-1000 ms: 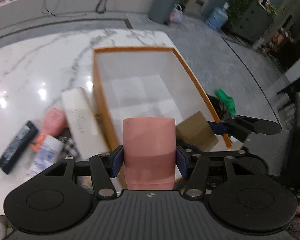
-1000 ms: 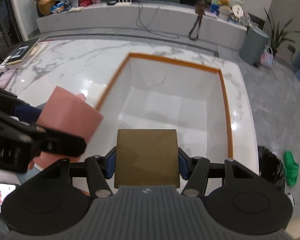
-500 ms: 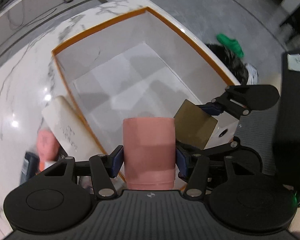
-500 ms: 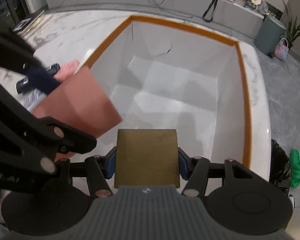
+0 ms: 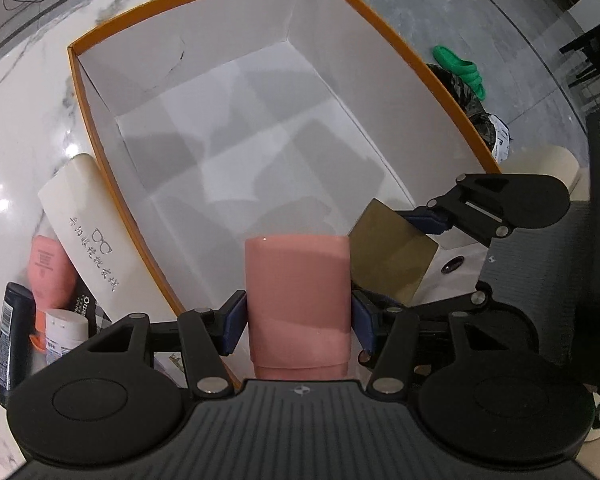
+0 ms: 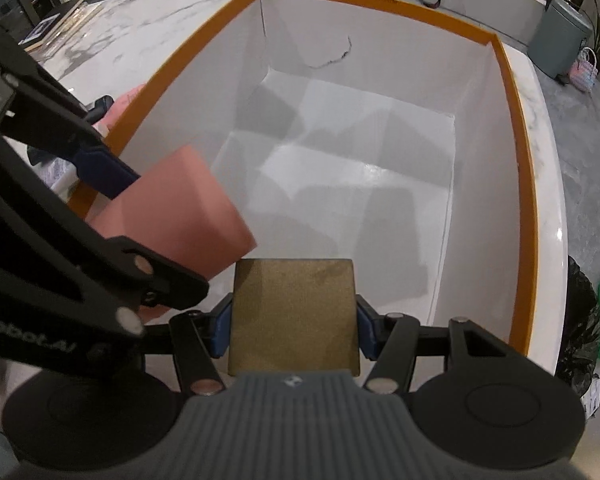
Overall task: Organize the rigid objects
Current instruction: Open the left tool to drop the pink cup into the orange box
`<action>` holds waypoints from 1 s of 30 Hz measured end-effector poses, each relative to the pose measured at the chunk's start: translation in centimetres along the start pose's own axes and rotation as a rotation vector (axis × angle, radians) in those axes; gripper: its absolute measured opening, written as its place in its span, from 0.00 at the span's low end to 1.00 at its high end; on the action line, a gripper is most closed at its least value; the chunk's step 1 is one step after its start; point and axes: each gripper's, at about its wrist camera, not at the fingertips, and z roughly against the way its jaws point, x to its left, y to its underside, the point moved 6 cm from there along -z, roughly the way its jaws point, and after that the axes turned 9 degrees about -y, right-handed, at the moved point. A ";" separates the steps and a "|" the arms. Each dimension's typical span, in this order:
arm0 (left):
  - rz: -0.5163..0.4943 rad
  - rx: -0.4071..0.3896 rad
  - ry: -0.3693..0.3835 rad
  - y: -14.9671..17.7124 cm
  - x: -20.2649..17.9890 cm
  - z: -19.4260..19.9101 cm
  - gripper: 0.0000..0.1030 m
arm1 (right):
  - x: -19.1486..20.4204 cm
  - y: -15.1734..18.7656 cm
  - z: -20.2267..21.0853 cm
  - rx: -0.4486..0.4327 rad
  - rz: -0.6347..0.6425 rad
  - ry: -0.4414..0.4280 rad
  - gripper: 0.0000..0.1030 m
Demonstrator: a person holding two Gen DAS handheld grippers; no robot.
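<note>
My left gripper (image 5: 298,322) is shut on a pink box (image 5: 298,300), held over the near left corner of a white box with an orange rim (image 5: 100,128). My right gripper (image 6: 294,326) is shut on a gold-brown box (image 6: 294,316), held over the near end of the same orange-rimmed box (image 6: 522,184). The two held boxes sit side by side, the pink box (image 6: 180,216) left of the gold one (image 5: 392,260). The inside of the big box shows only its white floor.
Left of the big box on the marble table (image 5: 16,120) lie a long white glasses case (image 5: 88,232), a pink tube (image 5: 48,268), a dark bottle (image 5: 14,340) and a small white jar (image 5: 66,334). A black bag (image 6: 580,340) and green slipper (image 5: 458,66) lie on the floor.
Both grippers have sunk toward the big box and tilted steeper down, each still holding its box. The box's inside now fills most of both views.
</note>
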 end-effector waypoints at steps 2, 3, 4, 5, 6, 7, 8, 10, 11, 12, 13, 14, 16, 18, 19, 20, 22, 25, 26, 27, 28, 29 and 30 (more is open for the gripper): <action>0.010 0.007 -0.001 0.1 0.1 0.0 0.61 | 0.1 0.0 0.0 0.002 -0.001 0.003 0.57; 0.013 0.008 -0.005 0.1 0.0 0.1 0.62 | 0.1 0.0 0.0 0.002 -0.003 0.003 0.57; 0.013 0.006 -0.010 0.1 0.1 0.1 0.64 | 0.2 0.1 0.0 0.003 -0.006 0.006 0.57; 0.012 0.003 -0.013 0.1 0.1 0.2 0.64 | 0.1 0.1 0.0 0.006 -0.010 0.011 0.57; 0.016 0.002 -0.004 0.2 0.2 0.3 0.64 | 0.0 -0.2 -0.3 0.008 -0.015 0.014 0.57; 0.026 0.004 0.009 0.2 0.2 0.4 0.65 | 0.0 -0.2 -0.3 0.010 -0.020 0.015 0.57; 0.037 0.008 0.024 0.3 0.3 0.5 0.65 | -0.1 -0.1 -0.4 0.010 -0.026 0.012 0.57; 0.044 0.004 0.036 0.4 0.4 0.6 0.65 | -0.2 -0.1 -0.4 0.011 -0.039 0.010 0.57; 0.044 -0.001 0.039 0.4 0.5 0.8 0.65 | -0.2 -0.2 -0.5 0.012 -0.043 0.011 0.57; 0.044 -0.005 0.040 0.5 0.6 1.0 0.65 | -0.2 -0.1 -0.5 0.013 -0.047 0.013 0.57; 0.045 -0.010 0.043 0.5 0.7 1.3 0.65 | -0.2 -0.2 -0.5 0.015 -0.053 0.014 0.57; 0.046 -0.015 0.046 0.6 0.8 1.6 0.66 | -0.1 -0.3 -0.7 0.017 -0.058 0.015 0.57; 0.048 -0.024 0.042 0.6 1.0 2.2 0.68 | 0.1 -0.3 -0.7 0.017 -0.069 0.014 0.57; 0.042 -0.043 0.039 0.8 1.5 2.9 0.67 | 0.1 -0.5 -0.7 0.015 -0.080 0.016 0.57; 0.033 -0.052 0.042 0.8 1.6 3.4 0.65 | 0.2 -0.6 -0.8 0.013 -0.085 0.019 0.57; 0.021 -0.063 0.042 1.0 1.7 3.9 0.64 | 0.2 -0.8 -0.9 0.010 -0.090 0.022 0.57; 0.012 -0.089 0.026 1.3 2.0 5.1 0.64 | 0.3 -1.0 -0.9 0.003 -0.103 0.031 0.57; 0.016 -0.129 -0.016 1.8 2.8 6.6 0.64 | 0.4 -1.1 -1.1 0.005 -0.126 0.038 0.57; 0.021 -0.142 -0.020 2.0 3.1 6.9 0.64 | 0.4 -1.1 -1.2 0.007 -0.135 0.039 0.57; 0.027 -0.151 -0.023 2.2 3.5 7.1 0.64 | 0.4 -1.2 -1.3 0.010 -0.144 0.037 0.57; 0.034 -0.157 -0.023 2.3 3.8 7.1 0.64 | 0.4 -1.2 -1.5 0.014 -0.152 0.032 0.57; 0.048 -0.162 -0.022 2.4 4.1 7.0 0.64 | 0.4 -1.1 -1.5 0.019 -0.159 0.026 0.57; 0.068 -0.162 -0.021 2.6 4.4 6.7 0.64 | 0.4 -1.2 -1.6 0.022 -0.168 0.021 0.57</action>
